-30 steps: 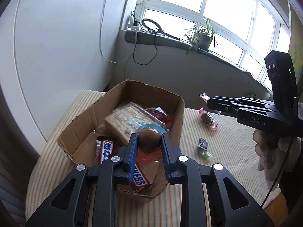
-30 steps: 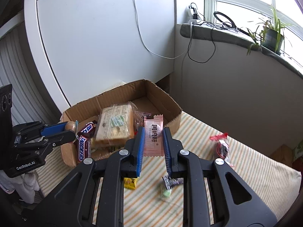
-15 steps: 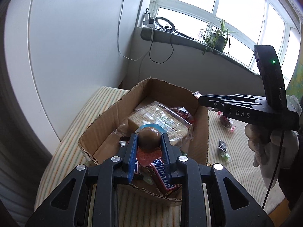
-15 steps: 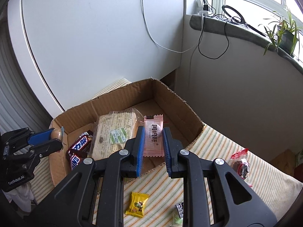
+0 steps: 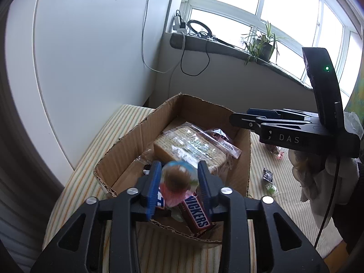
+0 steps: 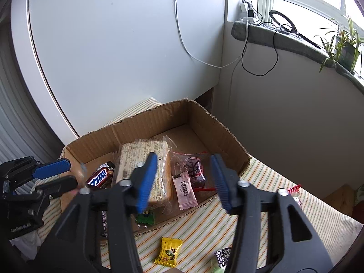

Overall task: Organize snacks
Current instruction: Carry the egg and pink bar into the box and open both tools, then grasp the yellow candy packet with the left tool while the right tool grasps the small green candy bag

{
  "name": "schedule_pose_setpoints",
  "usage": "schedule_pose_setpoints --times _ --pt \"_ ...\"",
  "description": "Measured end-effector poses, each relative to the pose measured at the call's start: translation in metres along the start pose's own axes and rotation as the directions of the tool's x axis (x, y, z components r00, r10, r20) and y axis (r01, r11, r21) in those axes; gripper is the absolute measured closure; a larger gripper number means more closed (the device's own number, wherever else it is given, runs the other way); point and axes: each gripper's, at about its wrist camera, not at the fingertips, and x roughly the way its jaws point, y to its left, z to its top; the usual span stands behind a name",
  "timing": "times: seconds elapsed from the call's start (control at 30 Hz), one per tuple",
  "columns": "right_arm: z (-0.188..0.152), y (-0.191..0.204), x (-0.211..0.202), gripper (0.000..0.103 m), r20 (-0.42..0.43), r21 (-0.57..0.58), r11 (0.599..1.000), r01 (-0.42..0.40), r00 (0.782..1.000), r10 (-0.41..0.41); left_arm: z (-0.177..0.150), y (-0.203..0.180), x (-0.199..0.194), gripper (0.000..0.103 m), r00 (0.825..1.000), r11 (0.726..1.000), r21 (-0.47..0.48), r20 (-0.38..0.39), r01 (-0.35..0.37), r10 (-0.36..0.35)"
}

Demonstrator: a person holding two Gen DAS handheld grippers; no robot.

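Observation:
A cardboard box (image 5: 127, 145) (image 6: 145, 122) sits on a striped cloth and holds a clear-wrapped biscuit pack (image 5: 191, 145) (image 6: 145, 154), Snickers bars (image 5: 198, 216) (image 6: 100, 177) and a dark red snack bag (image 6: 193, 168). My left gripper (image 5: 178, 182) is open over the box's near end; a round brown snack in blue and pink wrap (image 5: 178, 180), blurred, is loose between its fingers. My right gripper (image 6: 184, 179) is open above the box. A pink sachet (image 6: 186, 191) lies in the box below it.
On the cloth outside the box lie a yellow candy (image 6: 168, 251), a black-and-white candy (image 6: 224, 256) (image 5: 267, 174), a green candy (image 5: 270, 187) and a red candy (image 6: 294, 192) (image 5: 276, 153). A white cabinet (image 6: 113, 45) stands behind the box. A window sill with a plant (image 5: 261, 45) is on the right.
Both grippers have opened. The pink sachet has dropped from the right gripper into the box. The round snack is coming free of the left gripper. Both have moved closer over the box.

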Motion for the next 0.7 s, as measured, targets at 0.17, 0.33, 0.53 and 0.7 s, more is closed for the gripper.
schedule_pose_setpoints --times 0.17,0.33,0.53,0.7 --pt "-0.002 -0.003 -0.013 0.038 0.015 0.004 1.000 0.011 1.000 -0.011 0.000 -0.004 -0.006 0.061 1.000 1.000 -0.008 0.020 0.004 -0.003" --pt "-0.008 -0.012 -0.030 0.038 0.028 0.020 1.000 0.015 0.999 -0.016 0.000 -0.011 -0.012 0.061 1.000 1.000 0.003 0.031 0.006 -0.006" --pt "-0.024 -0.030 -0.056 0.037 0.049 0.063 0.998 0.026 0.998 -0.029 -0.004 -0.020 -0.019 0.060 0.999 1.000 0.001 0.040 0.023 -0.023" --pt "-0.046 -0.047 -0.082 0.037 0.063 0.103 0.994 0.033 0.997 -0.040 -0.009 -0.036 -0.027 0.060 0.998 0.999 0.023 0.049 0.042 -0.043"
